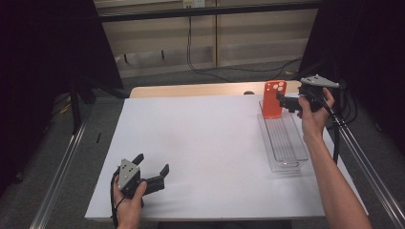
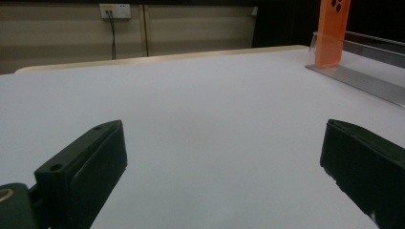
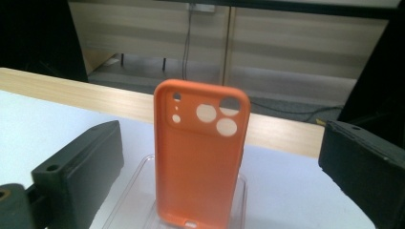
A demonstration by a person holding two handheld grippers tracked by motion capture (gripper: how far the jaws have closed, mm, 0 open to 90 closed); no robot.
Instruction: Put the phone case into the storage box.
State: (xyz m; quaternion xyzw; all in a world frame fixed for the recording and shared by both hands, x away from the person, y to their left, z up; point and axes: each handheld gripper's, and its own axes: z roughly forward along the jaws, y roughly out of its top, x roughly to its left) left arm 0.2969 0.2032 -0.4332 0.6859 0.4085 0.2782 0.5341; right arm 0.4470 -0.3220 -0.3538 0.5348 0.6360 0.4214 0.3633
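Note:
An orange phone case [image 1: 273, 98] stands upright at the far end of a long clear plastic rack [image 1: 284, 143] on the right side of the table. In the right gripper view the orange phone case [image 3: 199, 157] stands free between the two wide-apart jaws, camera holes at its top, touched by neither. My right gripper [image 1: 285, 101] is open just to the right of the case. My left gripper [image 1: 152, 171] rests open near the table's front left, nothing between its jaws. In the left gripper view the orange phone case [image 2: 331, 32] shows far off at the top right.
The table has a white top [image 1: 205, 143] with a wooden strip [image 1: 191, 89] along its far edge. A small dark object [image 1: 249, 92] lies on that strip. Cables [image 1: 200, 57] run over the floor beyond. Metal rails [image 1: 62, 167] flank both sides.

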